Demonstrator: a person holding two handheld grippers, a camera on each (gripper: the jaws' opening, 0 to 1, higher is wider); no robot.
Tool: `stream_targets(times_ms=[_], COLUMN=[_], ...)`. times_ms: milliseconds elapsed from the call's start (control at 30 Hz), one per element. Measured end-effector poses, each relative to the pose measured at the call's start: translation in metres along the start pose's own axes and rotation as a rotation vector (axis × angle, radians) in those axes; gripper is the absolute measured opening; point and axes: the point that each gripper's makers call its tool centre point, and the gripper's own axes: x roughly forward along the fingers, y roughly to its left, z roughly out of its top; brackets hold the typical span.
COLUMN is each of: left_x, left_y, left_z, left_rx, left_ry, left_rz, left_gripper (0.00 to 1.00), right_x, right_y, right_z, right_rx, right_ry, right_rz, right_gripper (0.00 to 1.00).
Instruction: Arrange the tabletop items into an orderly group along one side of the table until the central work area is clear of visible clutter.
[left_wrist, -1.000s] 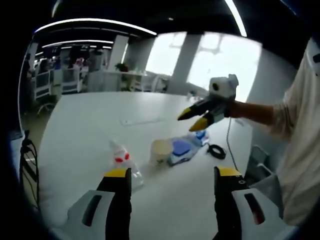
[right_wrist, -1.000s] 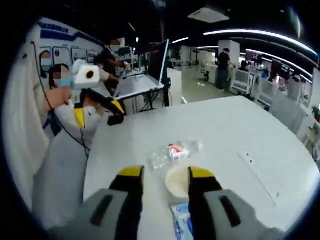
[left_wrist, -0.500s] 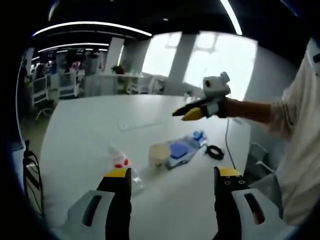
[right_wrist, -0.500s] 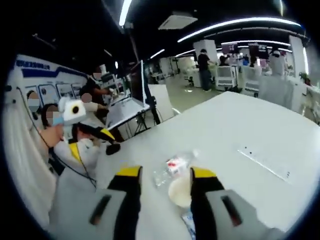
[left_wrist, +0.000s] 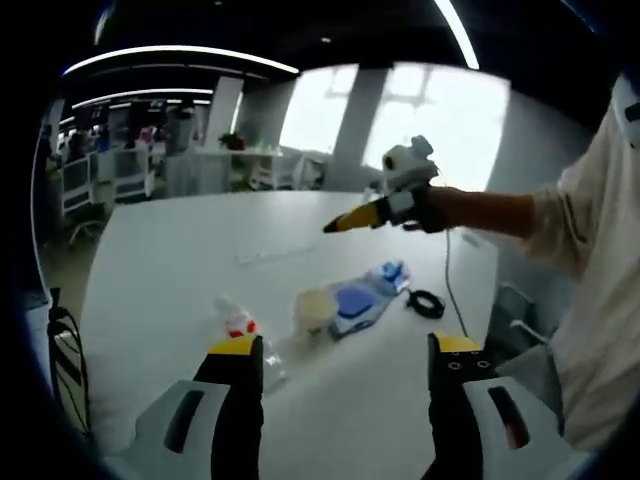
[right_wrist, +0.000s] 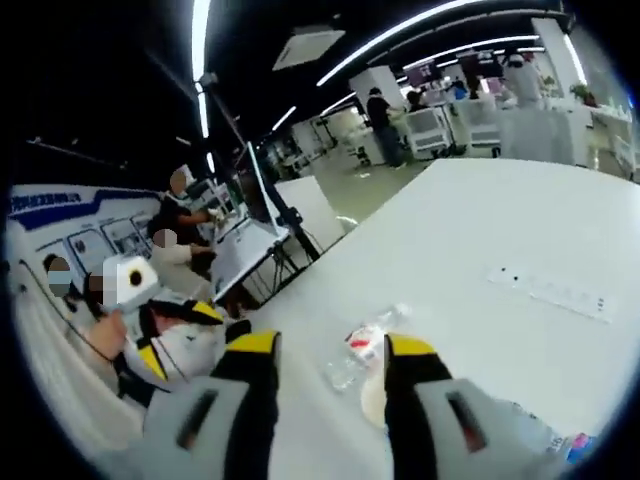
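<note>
In the left gripper view, the left gripper (left_wrist: 343, 360) rises from the bottom edge with its yellow-tipped jaws wide apart and nothing between them, above a large white table (left_wrist: 180, 250). Just past the jaws, at lower centre, a clear plastic bottle (left_wrist: 240, 325) with a red label lies on its side; to its right a pale paper cup (left_wrist: 314, 310) touches a blue-and-white packet (left_wrist: 362, 298), and a black coiled cable (left_wrist: 427, 302) sits near the table's right edge. Above them at centre right, the right gripper (left_wrist: 345, 221) is held up by a sleeved arm; its jaws look close together, empty. In the right gripper view its own jaws stand apart at the bottom, with the bottle and cup beyond them. Farther off are desks, a bright window and ceiling light strips.
</note>
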Motion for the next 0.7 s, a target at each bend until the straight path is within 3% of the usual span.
stream_targets(times_ms=[233,533,700], left_x=[-0.006,-0.011,-0.013], left_y=[0.002,0.005,0.009], left_z=[0.0,-0.003,-0.004], left_rx=[-0.004,-0.008,-0.011], left_ry=[-0.005,-0.005,-0.009], left_rz=[0.003,0.01,0.013], left_gripper=[0.63,0.63,0.63], right_x=[0.017,0.039,0.056], right_y=[-0.011,-0.025,-0.043], right_z=[0.01,0.021,0.016], right_rx=[0.073,0.231,0.26], right_ry=[-0.008,-0.03,0.011], right_rz=[-0.005,-0.024,-0.06], right_gripper=[0.38,0.37,0.36])
